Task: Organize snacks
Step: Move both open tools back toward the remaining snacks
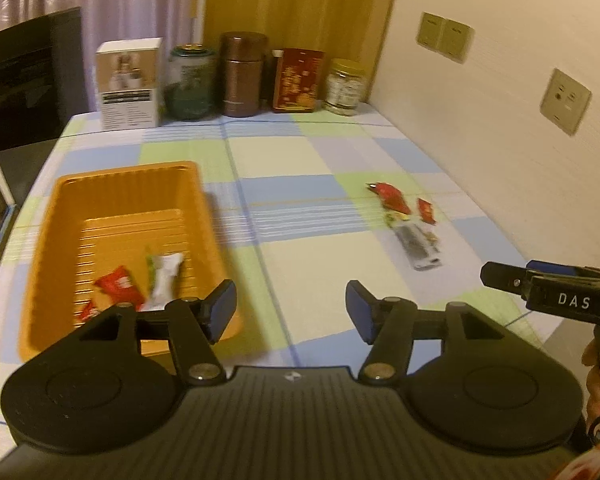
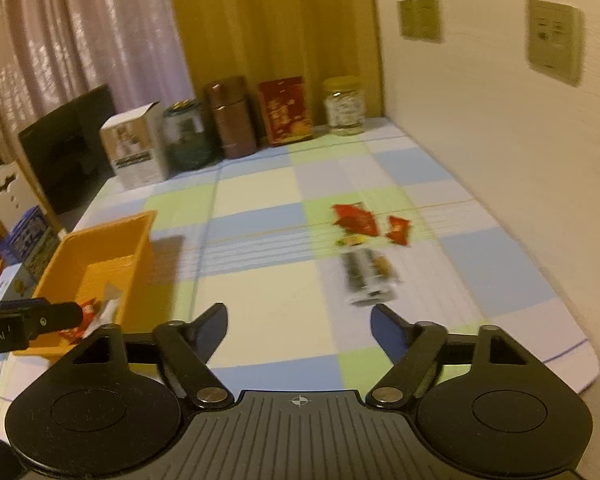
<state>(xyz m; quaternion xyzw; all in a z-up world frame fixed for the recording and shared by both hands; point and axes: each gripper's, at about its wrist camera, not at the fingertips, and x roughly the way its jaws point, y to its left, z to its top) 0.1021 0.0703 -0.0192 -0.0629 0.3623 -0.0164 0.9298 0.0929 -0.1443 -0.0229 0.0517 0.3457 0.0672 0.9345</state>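
Observation:
An orange tray (image 1: 100,184) sits on the checked tablecloth at the left, also in the right wrist view (image 2: 100,236). It holds a red packet (image 1: 118,286) and a white packet (image 1: 165,278). Loose snacks lie at the right: a red packet (image 1: 392,196), a small red packet (image 1: 426,211) and a grey-white packet (image 1: 418,244); the last also shows in the right wrist view (image 2: 368,276). My left gripper (image 1: 291,312) is open and empty beside the tray's near right corner. My right gripper (image 2: 299,330) is open and empty, short of the loose snacks.
A white box (image 1: 129,84), a green jar (image 1: 190,80), a brown canister (image 1: 243,74), a red box (image 1: 298,80) and a yellow-lidded jar (image 1: 345,87) line the table's far edge. A wall with sockets (image 1: 565,100) runs along the right. A dark monitor (image 1: 28,80) stands at left.

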